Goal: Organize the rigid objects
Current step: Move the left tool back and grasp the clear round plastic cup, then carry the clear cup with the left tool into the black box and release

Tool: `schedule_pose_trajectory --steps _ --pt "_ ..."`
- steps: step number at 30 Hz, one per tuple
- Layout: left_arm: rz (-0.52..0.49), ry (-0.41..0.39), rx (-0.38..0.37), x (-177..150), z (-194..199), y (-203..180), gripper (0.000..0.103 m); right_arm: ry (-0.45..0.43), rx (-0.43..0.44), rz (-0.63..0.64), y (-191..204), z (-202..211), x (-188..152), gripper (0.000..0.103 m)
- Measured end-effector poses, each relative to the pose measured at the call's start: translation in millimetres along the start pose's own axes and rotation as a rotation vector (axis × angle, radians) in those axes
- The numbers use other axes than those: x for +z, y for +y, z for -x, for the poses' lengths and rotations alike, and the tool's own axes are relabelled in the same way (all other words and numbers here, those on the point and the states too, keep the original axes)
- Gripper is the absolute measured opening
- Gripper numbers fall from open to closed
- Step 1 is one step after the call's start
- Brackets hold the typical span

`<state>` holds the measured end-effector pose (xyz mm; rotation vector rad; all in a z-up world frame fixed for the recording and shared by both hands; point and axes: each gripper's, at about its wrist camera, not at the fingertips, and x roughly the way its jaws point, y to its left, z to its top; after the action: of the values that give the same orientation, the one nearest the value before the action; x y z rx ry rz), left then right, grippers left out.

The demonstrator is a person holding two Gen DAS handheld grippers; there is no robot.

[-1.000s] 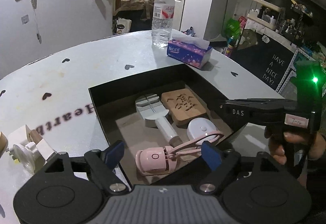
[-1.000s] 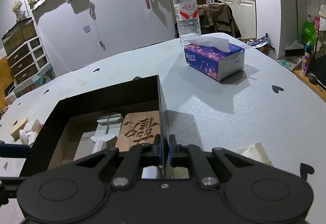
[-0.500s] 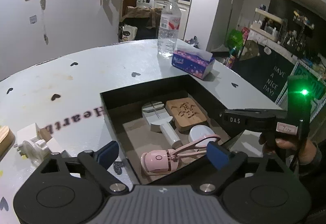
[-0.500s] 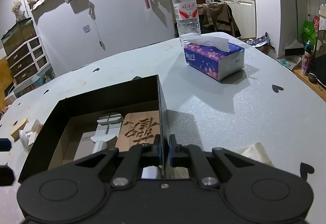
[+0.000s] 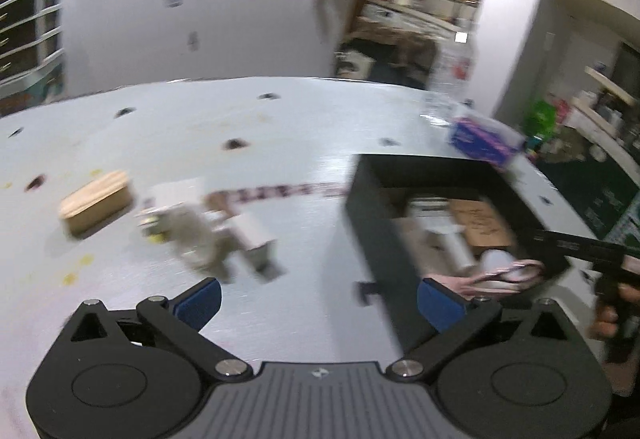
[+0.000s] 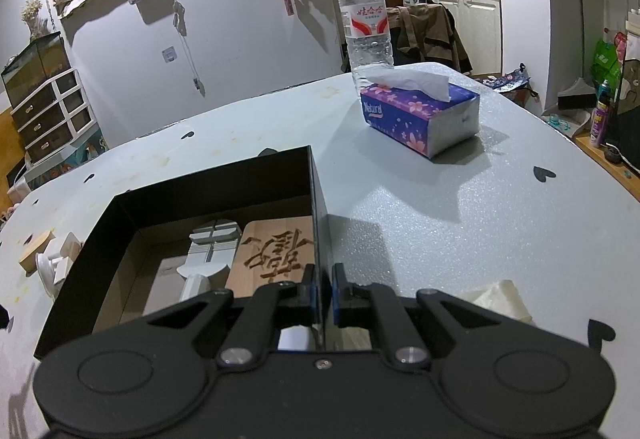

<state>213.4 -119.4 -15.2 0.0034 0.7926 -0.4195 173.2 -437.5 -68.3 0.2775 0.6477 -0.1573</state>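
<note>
A black open box point(image 6: 208, 183) sits on the white table; it also shows in the left wrist view point(image 5: 408, 167). Inside lie a carved wooden block point(image 6: 276, 251), a white tool point(image 6: 208, 251) and a pink eyelash curler point(image 5: 492, 277). My right gripper point(image 6: 320, 287) is shut on the box's right wall. My left gripper point(image 5: 320, 299) is open and empty above the table, left of the box. Ahead of it, blurred, lie a white plastic object point(image 5: 192, 235), a small white box point(image 5: 248, 227) and a wooden block point(image 5: 96, 199).
A purple tissue pack point(image 6: 420, 111) and a water bottle point(image 6: 366, 23) stand at the table's far side. A crumpled tissue point(image 6: 496, 299) lies right of my right gripper. The table edge point(image 6: 600, 167) curves close on the right.
My left gripper has swung left away from the box and now faces the loose objects on the table; its view is motion-blurred. The right gripper has stayed clamped on the box wall.
</note>
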Motion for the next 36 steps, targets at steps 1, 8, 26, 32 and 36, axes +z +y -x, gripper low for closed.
schedule_pose_trajectory --steps 1,8,26,32,36 --pt "0.017 -0.003 0.016 -1 1 8 0.103 0.001 -0.001 0.001 0 0 0 0.008" --pt "0.106 -0.046 0.076 -3 -8 54 0.103 0.005 -0.012 0.009 2 0 1 0.007" --pt "0.054 -0.083 0.074 11 -81 93 0.074 0.012 -0.035 0.015 6 0 2 0.008" --pt "0.050 -0.089 0.048 12 -79 92 0.052 0.012 -0.034 0.015 6 0 2 0.008" --pt "0.054 -0.083 0.065 7 -74 89 0.052 0.012 -0.034 0.015 6 0 2 0.008"
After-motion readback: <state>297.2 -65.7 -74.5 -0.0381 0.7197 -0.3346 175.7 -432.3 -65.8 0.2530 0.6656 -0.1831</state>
